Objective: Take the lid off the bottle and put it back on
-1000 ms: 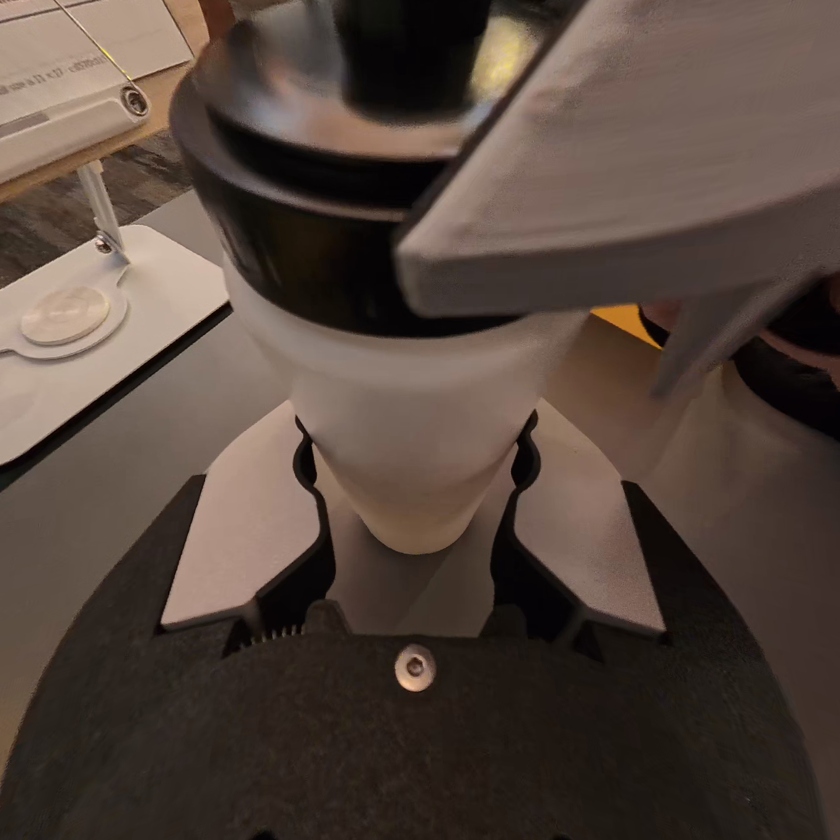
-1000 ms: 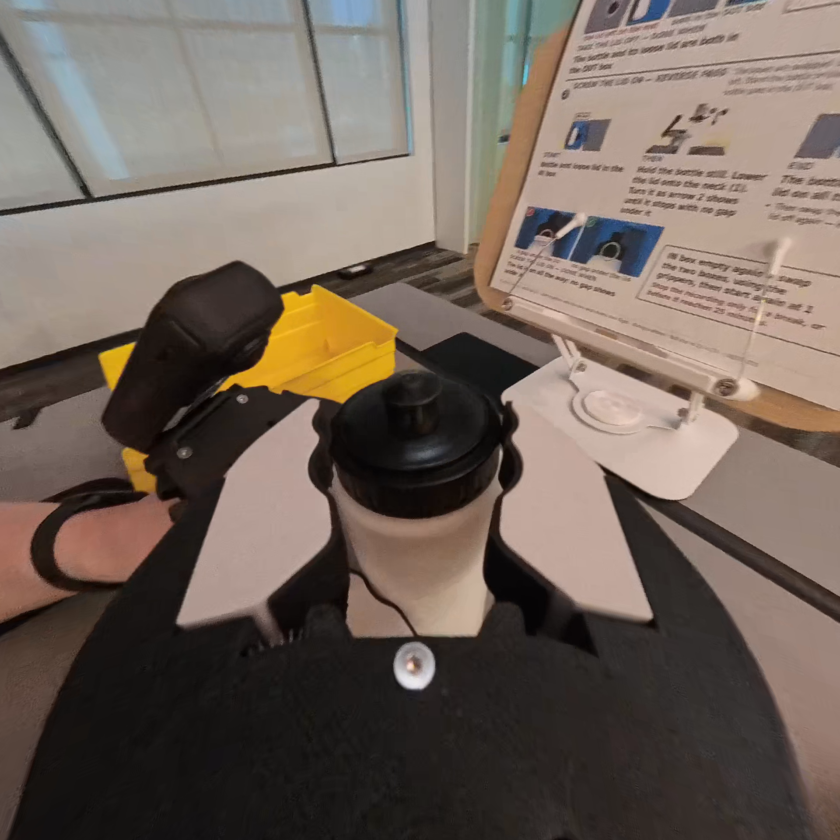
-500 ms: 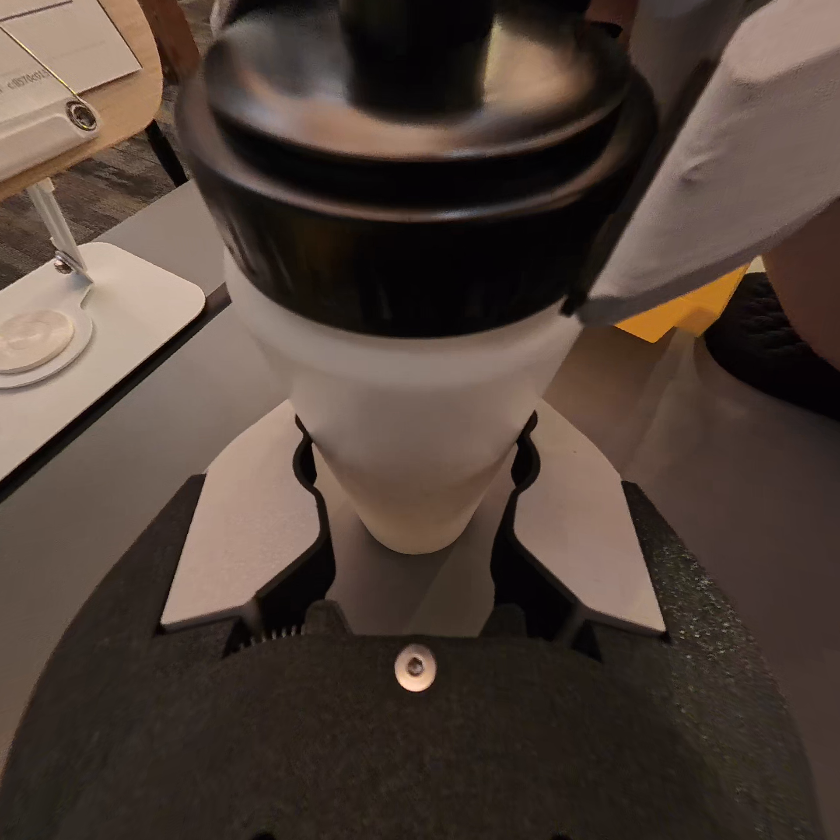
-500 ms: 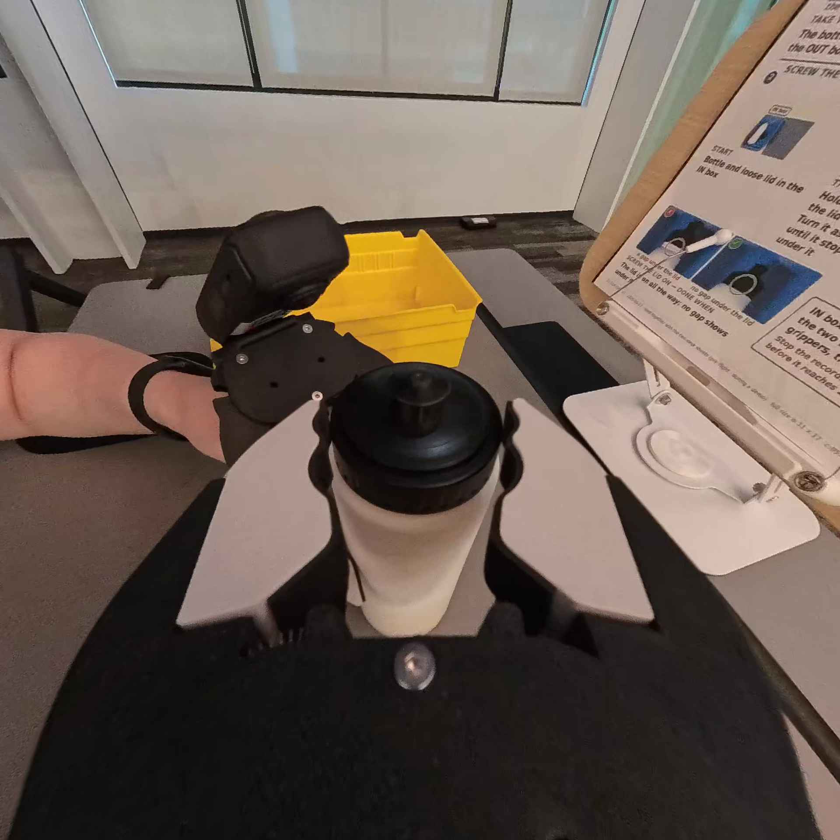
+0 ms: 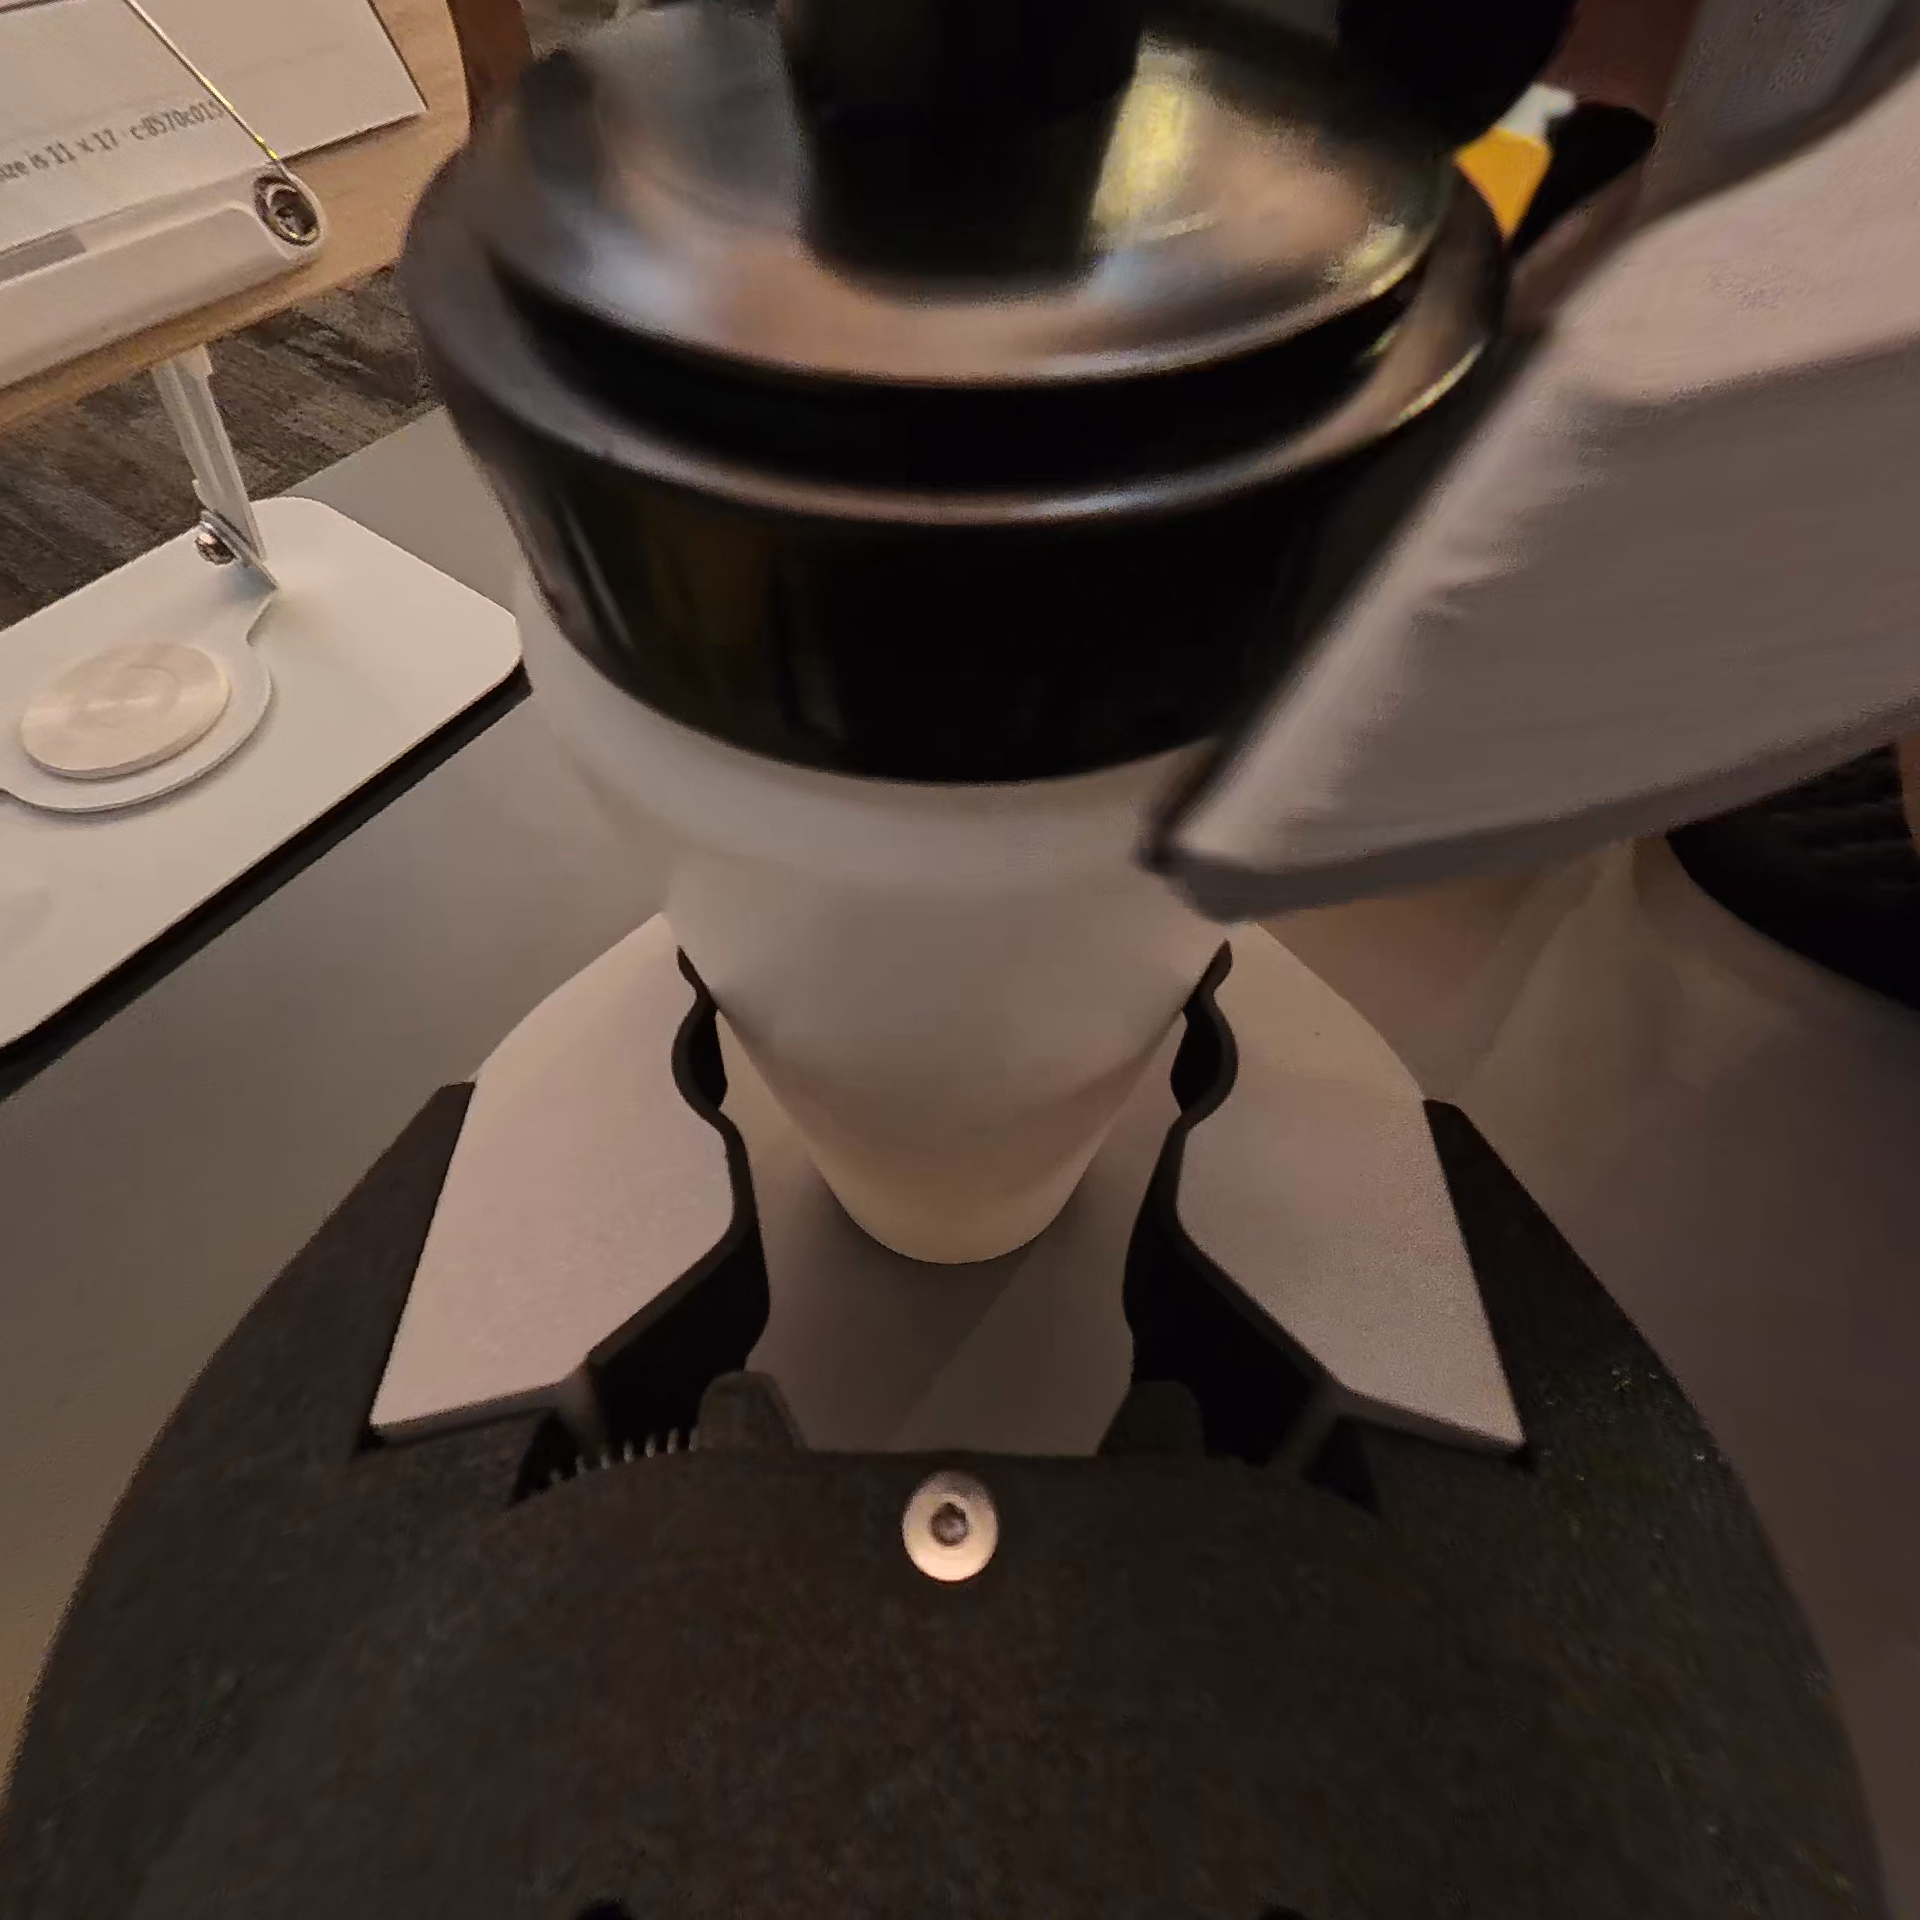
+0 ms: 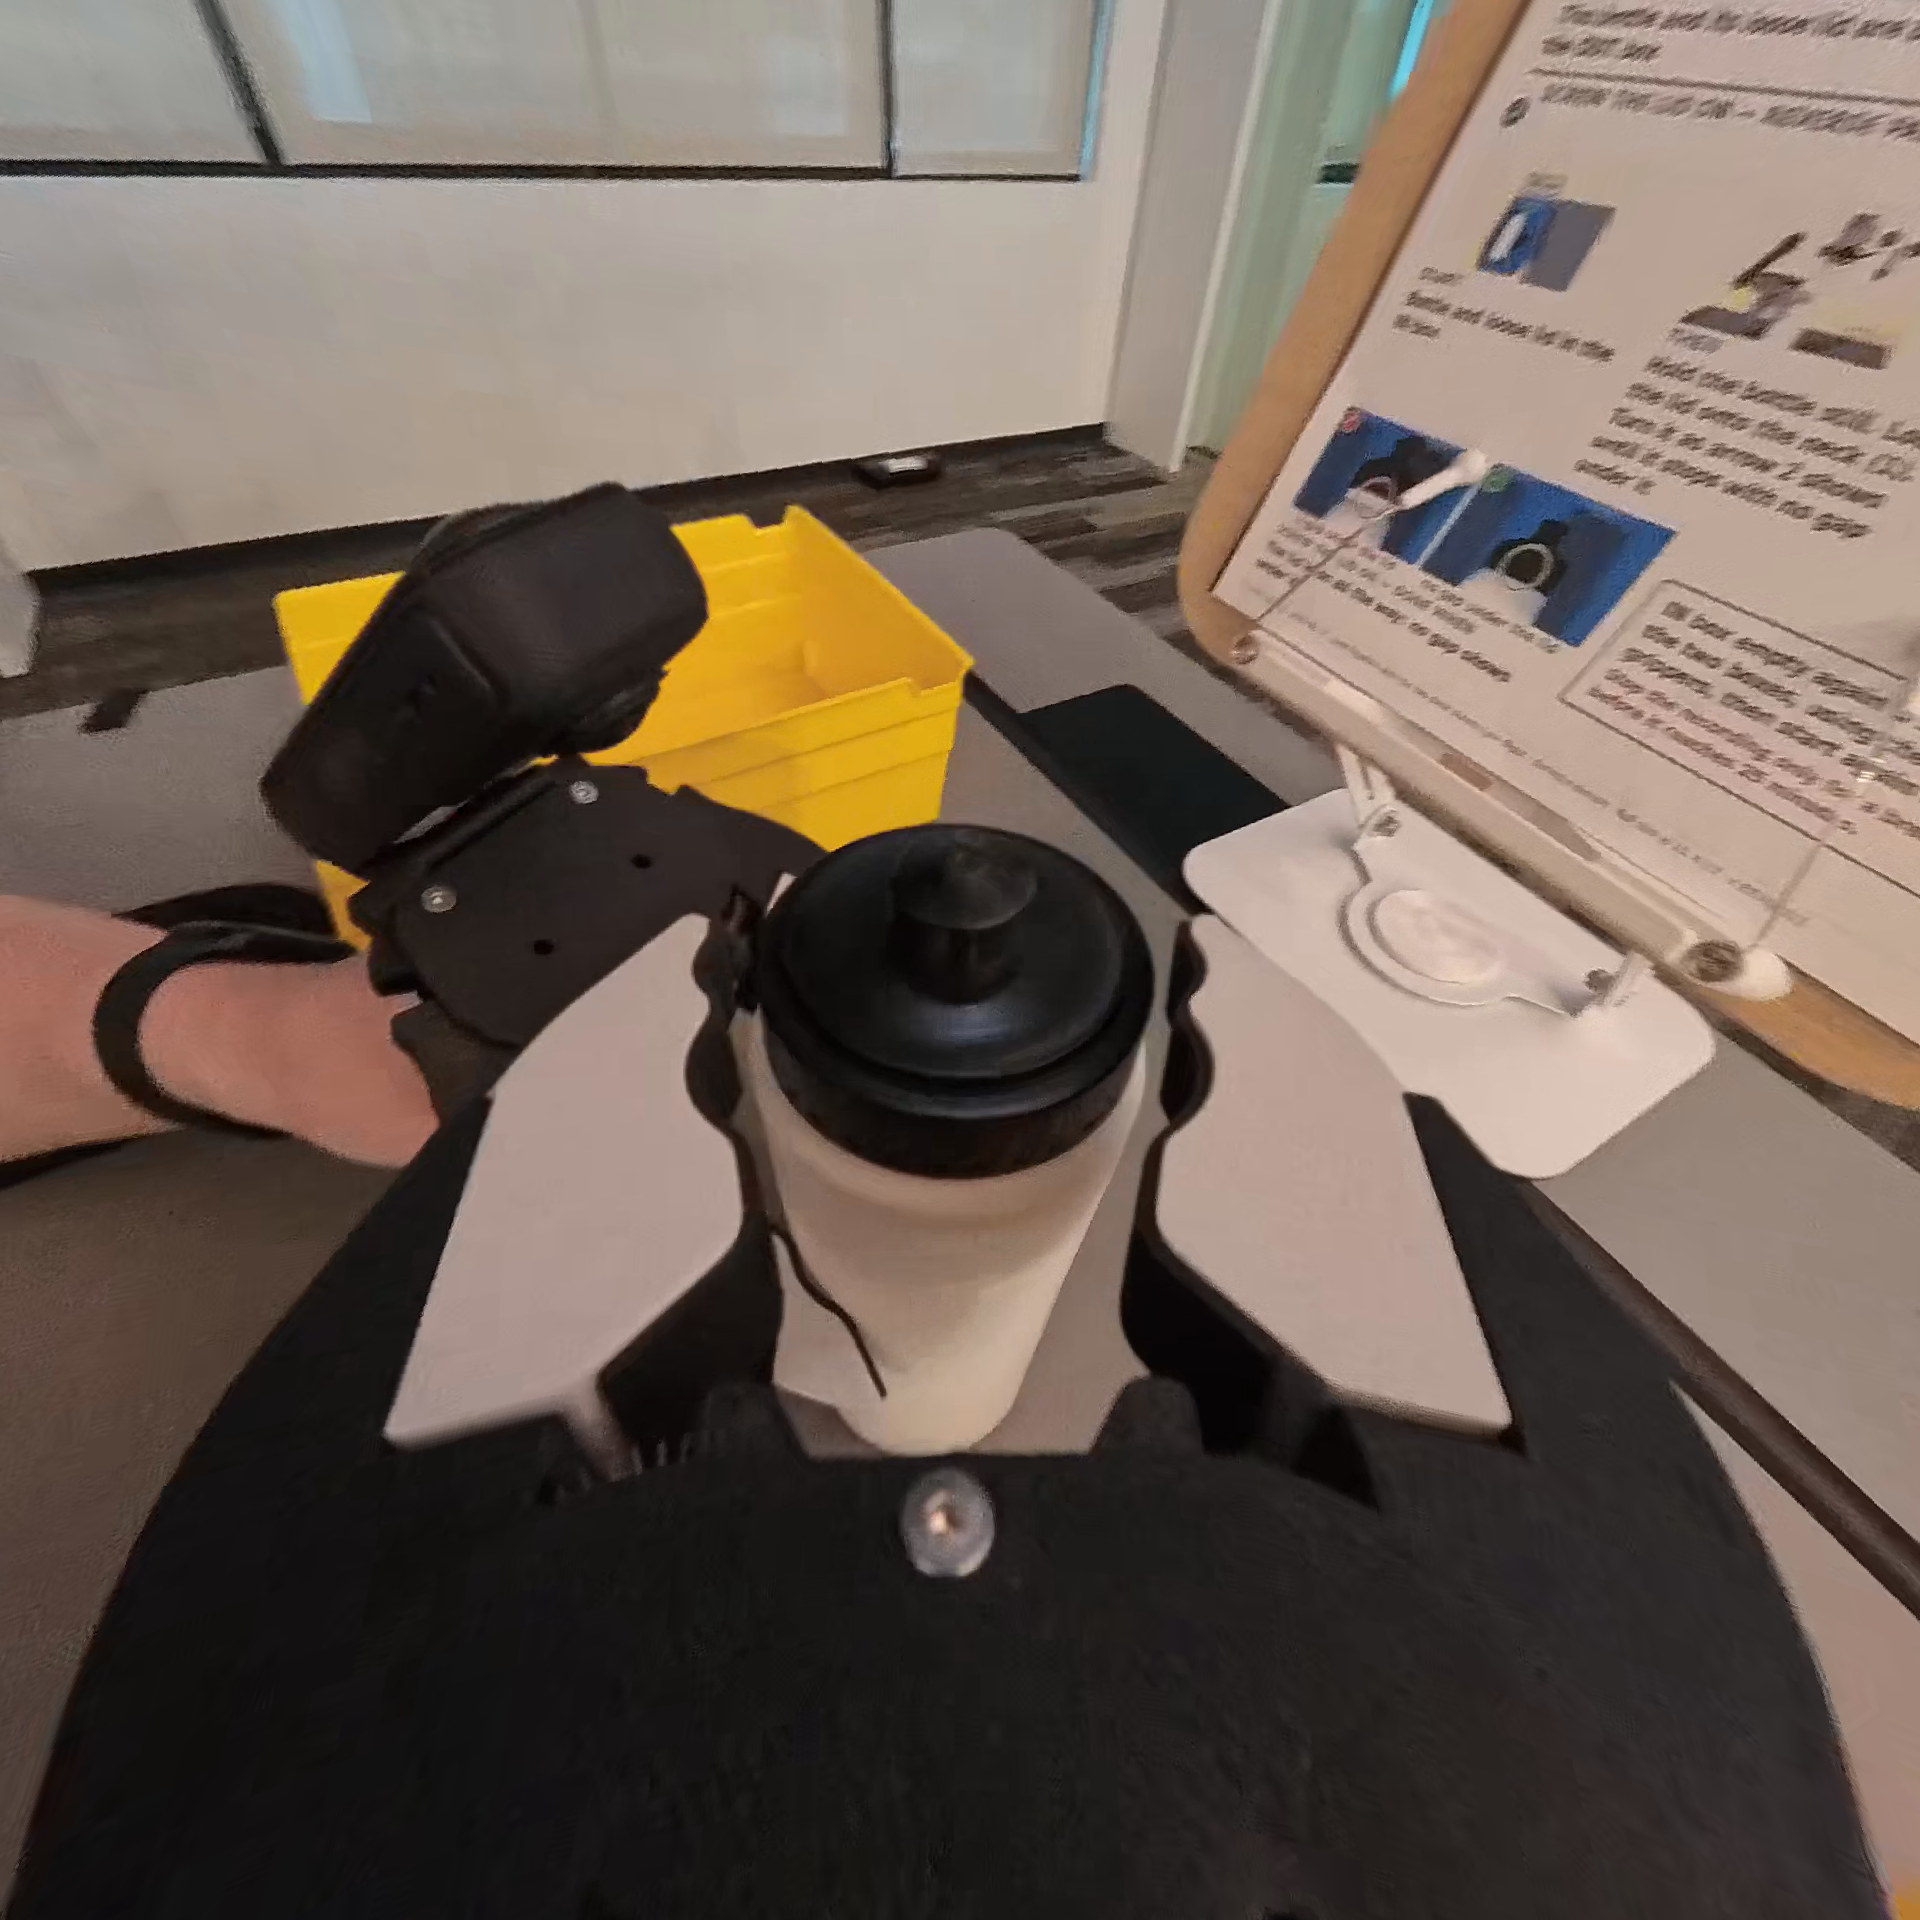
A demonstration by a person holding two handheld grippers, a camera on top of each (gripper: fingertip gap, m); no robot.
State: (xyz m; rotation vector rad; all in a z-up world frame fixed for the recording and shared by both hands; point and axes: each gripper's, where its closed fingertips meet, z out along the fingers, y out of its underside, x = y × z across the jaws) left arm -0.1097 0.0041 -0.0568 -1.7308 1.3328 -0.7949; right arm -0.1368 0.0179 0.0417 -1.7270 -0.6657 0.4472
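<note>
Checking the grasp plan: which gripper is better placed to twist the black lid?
Right. The right gripper brackets the lid at cap height, while the left gripper clamps the white bottle lower down, steadying it.

Both views close, sharing bottle (image 5: pixel 935 935) (lid-level).

I am logging finishes: bottle (image 6: pixel 940 1278), matt white plastic; lid (image 6: pixel 951 997), glossy black plastic; right gripper (image 6: pixel 951 1049), rough black body with smooth grey fingers (image 6: pixel 1299 1195); bin (image 6: pixel 831 686), shiny yellow plastic; board (image 6: pixel 1299 343), wood-edged.
</note>
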